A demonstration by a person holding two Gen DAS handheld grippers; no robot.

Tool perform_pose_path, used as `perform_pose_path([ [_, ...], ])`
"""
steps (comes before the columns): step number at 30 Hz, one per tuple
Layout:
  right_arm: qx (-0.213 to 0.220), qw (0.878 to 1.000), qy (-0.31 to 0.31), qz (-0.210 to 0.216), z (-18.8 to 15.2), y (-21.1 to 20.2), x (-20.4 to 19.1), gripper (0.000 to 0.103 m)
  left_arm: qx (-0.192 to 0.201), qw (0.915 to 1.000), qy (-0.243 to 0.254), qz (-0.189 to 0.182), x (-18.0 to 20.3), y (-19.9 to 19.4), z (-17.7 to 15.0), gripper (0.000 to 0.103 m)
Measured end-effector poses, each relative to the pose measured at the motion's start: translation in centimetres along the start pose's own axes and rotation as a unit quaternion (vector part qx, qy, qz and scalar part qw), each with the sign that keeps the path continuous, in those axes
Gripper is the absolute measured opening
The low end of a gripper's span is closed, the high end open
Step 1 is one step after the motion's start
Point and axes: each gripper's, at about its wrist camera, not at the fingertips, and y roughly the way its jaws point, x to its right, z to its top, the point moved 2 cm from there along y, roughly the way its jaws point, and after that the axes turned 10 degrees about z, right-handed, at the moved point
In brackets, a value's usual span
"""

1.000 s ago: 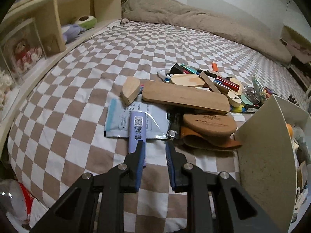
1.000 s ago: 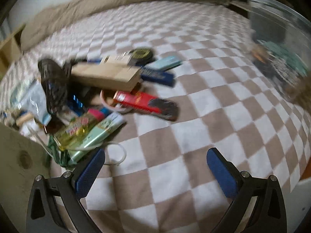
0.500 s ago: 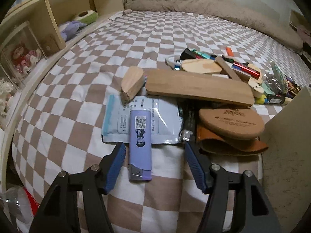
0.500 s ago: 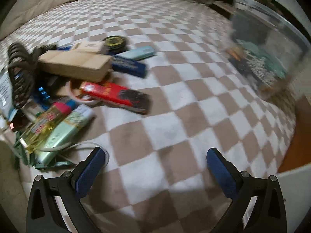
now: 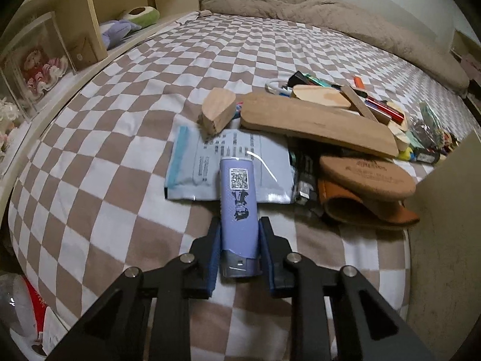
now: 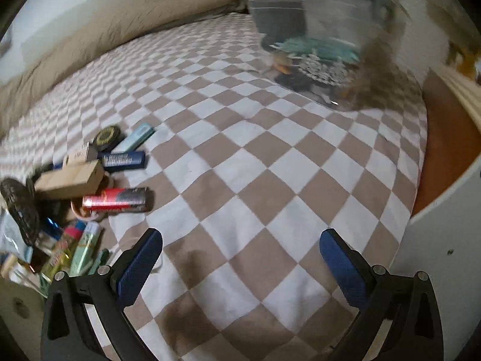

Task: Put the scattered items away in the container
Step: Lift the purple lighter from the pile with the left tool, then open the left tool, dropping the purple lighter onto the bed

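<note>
- Left wrist view: the left claw (image 5: pixel 239 242) is closing, and its blue pads already sit against both sides of the purple lighter (image 5: pixel 239 207), gripping it near its metal end.
- The lighter points away from the camera, with a QR sticker and a dark figure printed on its top face; its far end overlaps a pale blue plastic pouch (image 5: pixel 207 165) lying flat on the checkered bed cover (image 5: pixel 114 156).
- Just beyond the pouch sits a wedge of raw wood (image 5: pixel 218 109), and beside it a long flat wooden board (image 5: pixel 318 124) rests across a heap of pens, markers and small packets.
- A cork oval (image 5: pixel 365 177) lies on top of a brown leather piece (image 5: pixel 369 213), to the right of the lighter.
- The beige wall of the container (image 5: pixel 445 231) rises at the right edge, near the cork.
- A wooden shelf unit (image 5: pixel 87 27) with plush toys runs along the left of the bed.
- Right wrist view: the right claw (image 6: pixel 240 255) stands wide, with nothing between its pads, above bare checkered cover.
- The picture is blurred. To the left lies a heap with a red-and-black tube (image 6: pixel 115 200), a dark blue tube (image 6: pixel 124 161), a cardboard box (image 6: pixel 72 179) and a black hairbrush (image 6: pixel 21 207).
- A clear plastic bin (image 6: pixel 324 36) holding items stands at the far right of the bed.
</note>
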Motion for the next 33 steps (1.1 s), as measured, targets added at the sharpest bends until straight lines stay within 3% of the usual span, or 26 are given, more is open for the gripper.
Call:
perform_pose_path([
  [4, 0.024, 0.996, -0.048, 0.072, -0.1, -1.0, -2.0, 0.103, -0.002, 0.9999, 0.013, -0.010, 0.2, -0.8, -1.1, 0.024],
  [10, -0.016, 0.979, -0.154, 0.132, -0.9, 0.1, -6.7, 0.103, -0.007, 0.9982, 0.042, -0.042, 1.6, -2.2, -2.3, 0.024],
  [16, -0.053, 0.962, -0.202, 0.175, -1.4, 1.1, -8.6, 0.103, -0.002, 0.9949, 0.076, -0.067, 3.8, -2.9, -3.0, 0.024],
  [20, -0.061, 0.955, -0.227, 0.181, -1.7, 1.3, -9.5, 0.103, 0.003, 0.9956, 0.080, -0.049, 3.8, -2.9, -2.9, 0.030],
  [22, -0.066, 0.951, -0.243, 0.178, -2.0, 1.5, -10.1, 0.103, 0.006, 0.9960, 0.085, -0.029, 3.7, -2.8, -2.9, 0.053],
  [23, -0.069, 0.949, -0.252, 0.177, -2.1, 1.5, -10.4, 0.103, 0.005, 0.9961, 0.085, -0.024, 3.5, -2.8, -2.9, 0.057],
  [29, -0.090, 0.926, -0.327, 0.163, -3.8, 2.1, -12.9, 0.103, -0.005, 0.9956, 0.091, -0.023, 2.9, -2.5, -3.3, 0.061],
  [33, -0.107, 0.911, -0.377, 0.125, -5.1, 3.1, -14.5, 0.103, -0.006, 0.9966, 0.081, -0.012, 2.2, -2.2, -3.2, 0.068],
])
